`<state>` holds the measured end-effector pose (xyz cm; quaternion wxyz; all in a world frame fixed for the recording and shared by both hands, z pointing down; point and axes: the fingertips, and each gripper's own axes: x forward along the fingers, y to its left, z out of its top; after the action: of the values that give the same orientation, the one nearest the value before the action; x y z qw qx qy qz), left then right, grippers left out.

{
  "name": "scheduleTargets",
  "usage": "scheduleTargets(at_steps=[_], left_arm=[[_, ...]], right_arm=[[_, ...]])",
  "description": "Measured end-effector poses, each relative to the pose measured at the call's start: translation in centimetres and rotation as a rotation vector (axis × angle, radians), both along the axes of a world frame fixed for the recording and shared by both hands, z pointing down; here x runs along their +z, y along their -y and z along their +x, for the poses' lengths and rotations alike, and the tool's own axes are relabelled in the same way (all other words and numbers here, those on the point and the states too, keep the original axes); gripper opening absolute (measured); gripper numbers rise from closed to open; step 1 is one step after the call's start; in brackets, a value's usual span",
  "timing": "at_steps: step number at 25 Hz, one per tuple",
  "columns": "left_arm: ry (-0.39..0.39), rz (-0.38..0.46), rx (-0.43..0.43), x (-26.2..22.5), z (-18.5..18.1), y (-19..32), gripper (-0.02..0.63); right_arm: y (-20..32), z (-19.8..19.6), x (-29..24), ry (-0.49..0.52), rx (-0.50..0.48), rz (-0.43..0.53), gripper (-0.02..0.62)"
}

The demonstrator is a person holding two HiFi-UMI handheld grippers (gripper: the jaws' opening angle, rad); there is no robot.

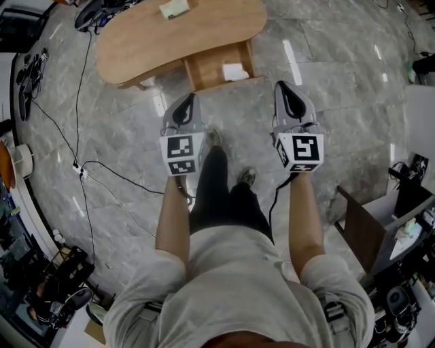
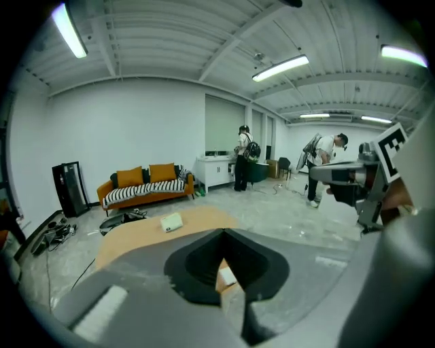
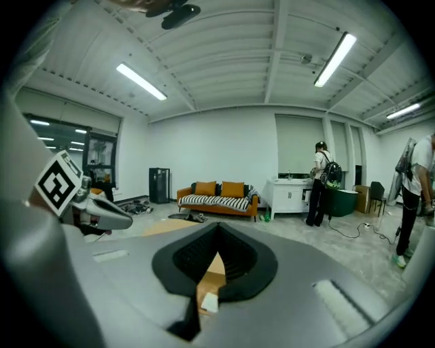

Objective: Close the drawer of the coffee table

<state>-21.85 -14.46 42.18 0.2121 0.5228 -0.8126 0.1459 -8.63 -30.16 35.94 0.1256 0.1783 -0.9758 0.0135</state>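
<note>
The wooden coffee table (image 1: 170, 37) stands just ahead of me, with a small white box (image 1: 175, 8) on its top. Its drawer (image 1: 216, 68) is pulled out toward me, and a white item (image 1: 236, 71) lies inside. My left gripper (image 1: 192, 98) is shut and empty, its tip close to the drawer's front on the left. Also shut and empty, my right gripper (image 1: 284, 85) hangs just right of the drawer. In the left gripper view the shut gripper (image 2: 224, 234) faces the table (image 2: 136, 234) and box (image 2: 171, 221). The right gripper view shows its shut gripper (image 3: 217, 228) and the drawer (image 3: 211, 282) through the jaw notch.
Black cables (image 1: 88, 170) run across the grey stone floor at left. The person's feet (image 1: 215, 139) stand between the grippers. An open brown cabinet (image 1: 363, 231) is at right. An orange sofa (image 2: 146, 185) and two people (image 2: 243, 160) are far behind the table.
</note>
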Motion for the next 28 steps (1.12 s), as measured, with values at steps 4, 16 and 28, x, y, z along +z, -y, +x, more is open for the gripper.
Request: scheduleTargets(at_steps=[4, 16, 28], left_arm=[[-0.020, -0.115, 0.061, 6.6, -2.2, 0.0, 0.020], [-0.130, -0.239, 0.143, 21.0, -5.0, -0.8, 0.020], [-0.154, -0.303, 0.217, 28.9, -7.6, -0.2, 0.020]], right_arm=[[0.4, -2.5, 6.1, -0.119, -0.094, 0.012, 0.006], [0.3, -6.6, 21.3, -0.270, -0.130, -0.123, 0.006], [1.9, -7.2, 29.6, -0.358, -0.079, -0.225, 0.006]])
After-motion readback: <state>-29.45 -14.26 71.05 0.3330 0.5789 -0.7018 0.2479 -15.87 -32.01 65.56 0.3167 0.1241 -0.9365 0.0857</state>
